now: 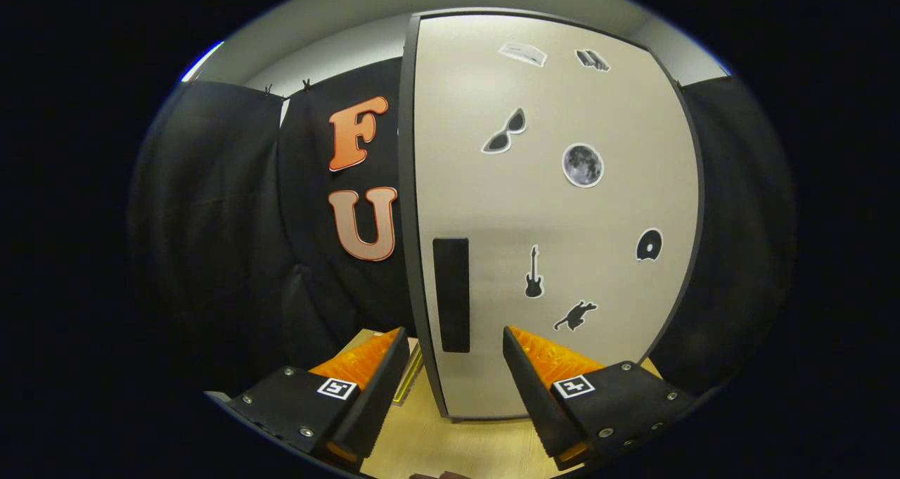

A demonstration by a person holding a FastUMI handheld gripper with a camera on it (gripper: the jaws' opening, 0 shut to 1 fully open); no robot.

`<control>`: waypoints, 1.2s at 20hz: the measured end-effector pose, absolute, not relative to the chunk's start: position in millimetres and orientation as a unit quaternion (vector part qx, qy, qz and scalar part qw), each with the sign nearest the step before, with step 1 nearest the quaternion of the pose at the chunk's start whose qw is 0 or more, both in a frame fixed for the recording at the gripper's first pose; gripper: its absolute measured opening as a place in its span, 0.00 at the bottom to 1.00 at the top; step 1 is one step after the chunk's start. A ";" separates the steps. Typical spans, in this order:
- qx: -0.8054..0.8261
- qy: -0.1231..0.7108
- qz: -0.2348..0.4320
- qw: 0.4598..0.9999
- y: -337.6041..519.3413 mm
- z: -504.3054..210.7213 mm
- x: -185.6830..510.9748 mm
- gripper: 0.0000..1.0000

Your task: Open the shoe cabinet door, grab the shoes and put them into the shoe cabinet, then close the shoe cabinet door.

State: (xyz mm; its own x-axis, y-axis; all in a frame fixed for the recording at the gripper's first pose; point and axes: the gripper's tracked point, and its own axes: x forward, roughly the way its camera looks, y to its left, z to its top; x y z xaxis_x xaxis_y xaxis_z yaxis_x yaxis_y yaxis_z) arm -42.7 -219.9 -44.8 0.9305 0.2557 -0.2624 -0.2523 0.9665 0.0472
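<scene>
My gripper [455, 366] is spread wide, holding nothing. The tall pale shoe cabinet door [555, 219] at 12 o'clock is shut on the wooden tabletop [450, 444], its black handle [451, 295] between my fingers. All 3 steps remain, I think.

The gripper [455, 349] is held level and points forward, its two fingers spread wide apart with a clear gap between them and nothing held. The left finger [376, 384] and the right finger [538, 387] reach away from the near side toward the far side, each angled slightly inward. Each finger's base block carries a small square marker on top.
</scene>
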 end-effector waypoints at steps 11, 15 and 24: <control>-0.024 0.056 0.076 0.995 -291.1 17.2 -150.6 0.86; -0.016 0.033 0.068 0.997 -324.4 39.5 -173.1 0.86; 0.020 0.035 0.066 0.997 -397.5 42.4 -225.8 0.87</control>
State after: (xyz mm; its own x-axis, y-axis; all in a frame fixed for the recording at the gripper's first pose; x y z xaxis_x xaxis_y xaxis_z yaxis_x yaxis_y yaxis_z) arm -225.8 -397.5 42.4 0.9887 0.1336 -0.0678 -0.1307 0.9904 0.0452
